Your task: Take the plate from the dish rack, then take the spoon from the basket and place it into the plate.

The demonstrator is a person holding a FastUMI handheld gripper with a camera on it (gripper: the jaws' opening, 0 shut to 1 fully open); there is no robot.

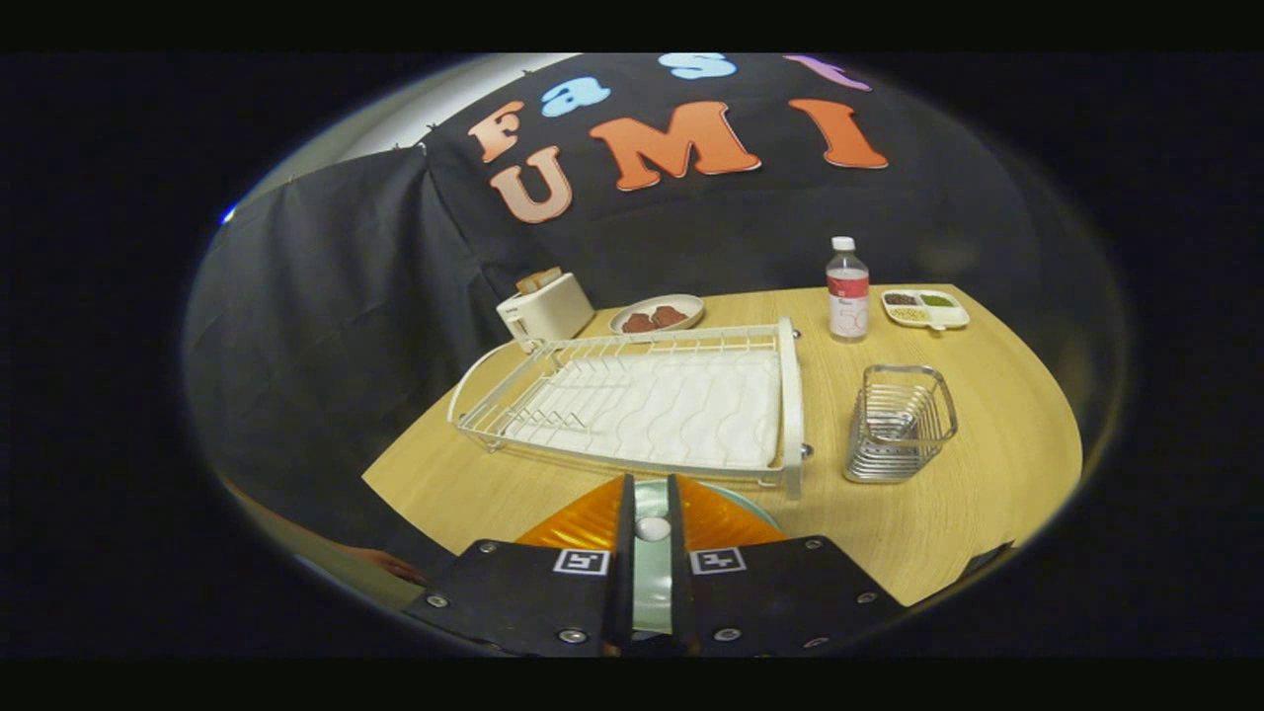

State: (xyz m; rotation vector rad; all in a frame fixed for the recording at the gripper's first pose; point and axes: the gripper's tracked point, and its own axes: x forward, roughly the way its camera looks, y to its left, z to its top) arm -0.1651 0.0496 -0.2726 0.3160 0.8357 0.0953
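Claw (652, 528) at bottom middle: I see its fingers nearly closed around the spoon (652, 527) | plate (736, 502) right under it, before the empty dish rack (642, 405) | basket (899, 423) to the right | spoon looks light, hard, slippery; I'd hold its thin handle.

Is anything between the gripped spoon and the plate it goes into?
Nothing visible does. The gripper is shut on the spoon, and the plate lies right below and just ahead of its fingers, on the table in front of the dish rack.
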